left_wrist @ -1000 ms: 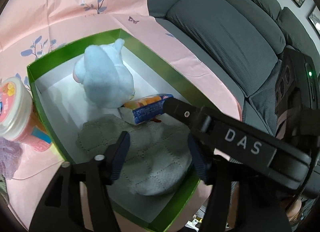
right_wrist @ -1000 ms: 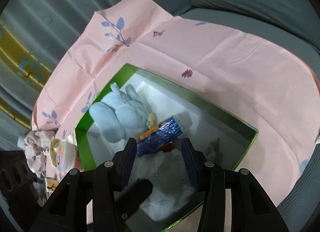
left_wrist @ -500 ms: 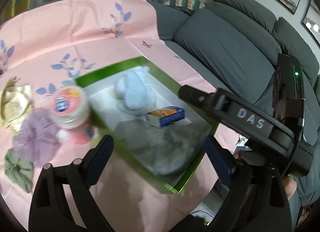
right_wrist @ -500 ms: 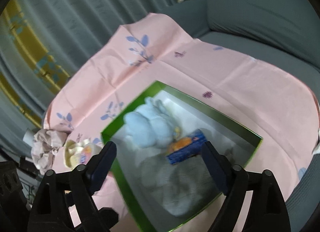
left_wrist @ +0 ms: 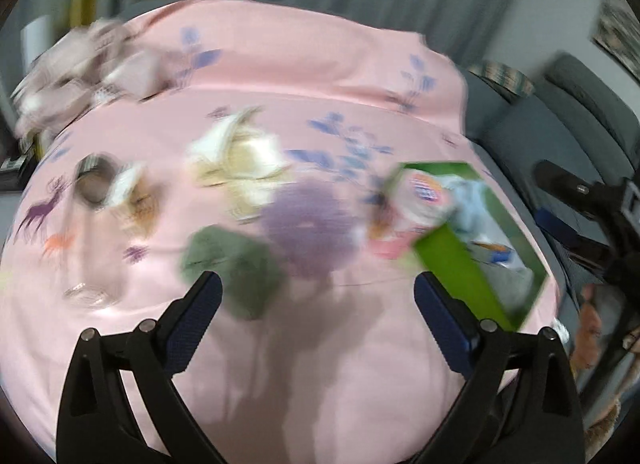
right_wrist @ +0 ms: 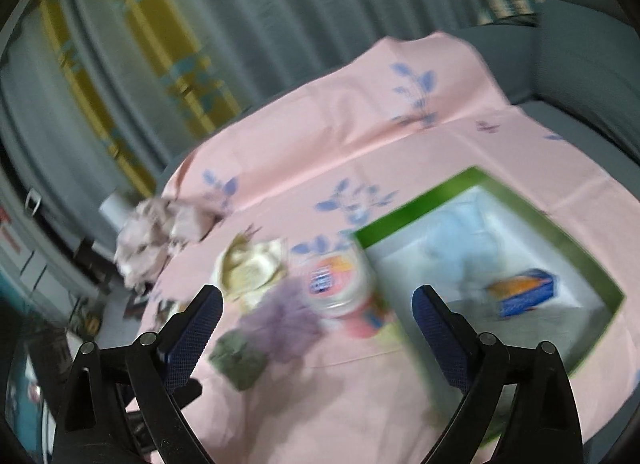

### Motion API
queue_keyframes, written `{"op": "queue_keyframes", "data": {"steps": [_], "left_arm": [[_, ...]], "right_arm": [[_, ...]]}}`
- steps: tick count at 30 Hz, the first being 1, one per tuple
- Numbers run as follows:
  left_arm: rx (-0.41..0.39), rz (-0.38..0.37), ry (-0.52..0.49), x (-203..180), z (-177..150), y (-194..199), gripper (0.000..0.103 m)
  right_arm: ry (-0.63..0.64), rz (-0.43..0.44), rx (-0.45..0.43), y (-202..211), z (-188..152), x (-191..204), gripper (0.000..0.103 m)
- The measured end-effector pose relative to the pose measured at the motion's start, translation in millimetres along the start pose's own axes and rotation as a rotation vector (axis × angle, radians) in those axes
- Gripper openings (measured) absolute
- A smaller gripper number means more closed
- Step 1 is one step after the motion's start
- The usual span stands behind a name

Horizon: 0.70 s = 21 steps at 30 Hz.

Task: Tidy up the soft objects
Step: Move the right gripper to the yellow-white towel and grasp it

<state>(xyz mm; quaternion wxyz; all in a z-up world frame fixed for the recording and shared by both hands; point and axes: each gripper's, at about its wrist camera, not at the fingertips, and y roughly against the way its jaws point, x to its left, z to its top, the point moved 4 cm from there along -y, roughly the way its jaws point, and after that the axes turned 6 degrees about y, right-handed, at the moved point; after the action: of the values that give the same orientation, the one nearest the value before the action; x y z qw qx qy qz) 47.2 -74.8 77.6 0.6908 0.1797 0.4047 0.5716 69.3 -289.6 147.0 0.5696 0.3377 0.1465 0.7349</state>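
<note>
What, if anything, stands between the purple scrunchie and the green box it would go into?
The pink-lidded jar stands upright between the purple scrunchie and the near wall of the green box, close against that wall. A straight slide would hit it; lifting the scrunchie over the jar looks feasible.

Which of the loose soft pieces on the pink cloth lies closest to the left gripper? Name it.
The dark green one. It sits just beyond the left gripper's left finger, while the purple one and the cream one lie farther up the cloth.
</note>
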Motion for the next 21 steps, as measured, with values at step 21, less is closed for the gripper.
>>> {"op": "queue_keyframes", "data": {"steps": [21], "left_arm": [[0.038, 0.103, 0.194, 106, -9, -20, 0.096]], "right_arm": [[0.045, -0.082, 0.541, -286, -9, 126, 0.096]]}}
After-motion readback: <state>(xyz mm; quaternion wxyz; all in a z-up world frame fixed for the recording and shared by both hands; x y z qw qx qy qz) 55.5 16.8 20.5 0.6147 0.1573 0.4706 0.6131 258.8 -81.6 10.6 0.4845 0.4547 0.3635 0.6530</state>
